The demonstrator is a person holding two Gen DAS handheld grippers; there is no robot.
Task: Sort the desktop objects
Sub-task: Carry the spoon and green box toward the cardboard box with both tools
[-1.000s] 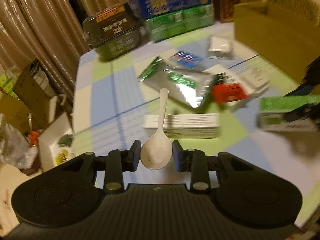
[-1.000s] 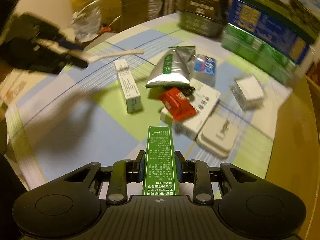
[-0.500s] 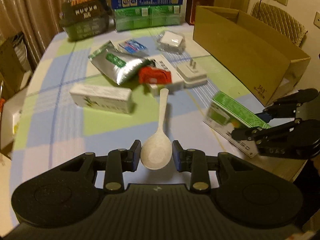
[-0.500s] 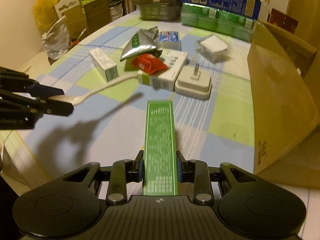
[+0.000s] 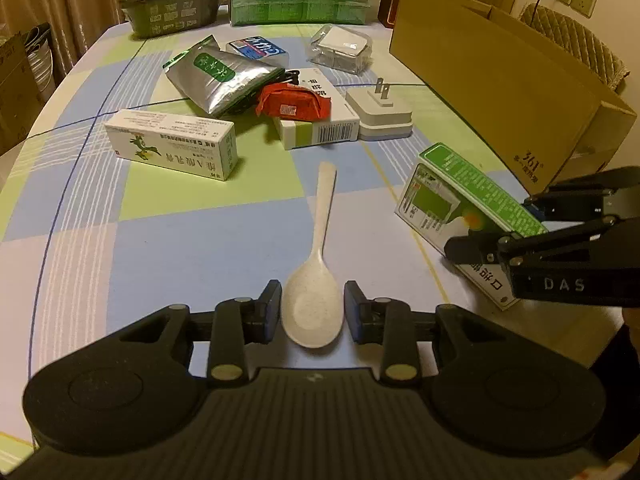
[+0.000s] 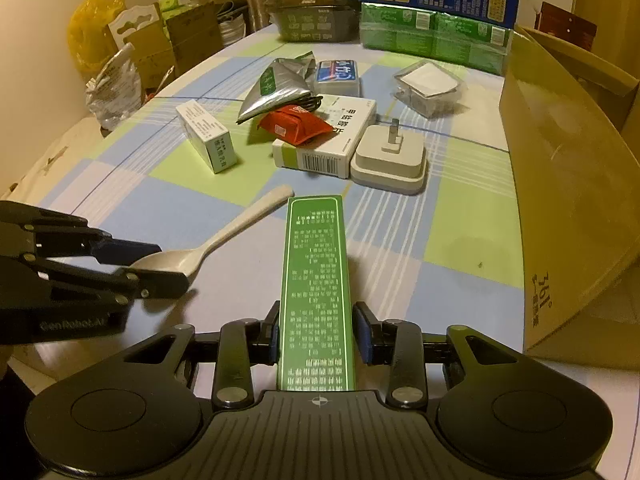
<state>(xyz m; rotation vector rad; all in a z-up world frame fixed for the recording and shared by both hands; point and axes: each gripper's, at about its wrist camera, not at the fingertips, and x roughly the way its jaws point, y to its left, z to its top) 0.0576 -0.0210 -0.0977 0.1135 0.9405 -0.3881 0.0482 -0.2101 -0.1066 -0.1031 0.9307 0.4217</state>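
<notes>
Checked tablecloth [image 5: 180, 240] | left hand-held gripper [image 5: 312, 312] clamps spoon [image 5: 316, 272] | right hand-held gripper [image 6: 316, 336] clamps green box [image 6: 316, 280]

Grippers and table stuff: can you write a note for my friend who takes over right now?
Left gripper: fingers shut on the bowl of the white spoon, handle pointing forward, held just above the table.
Right gripper: fingers shut on the green box, held over the table beside the open cardboard box.
Lying on the table: white medicine carton, silver pouch, red packet on a white flat box, plug adapter, blue-and-white pack, clear case.
Done: two items picked up.
Left: put both away, then sort the rest. Where each belongs is not shown.
</notes>
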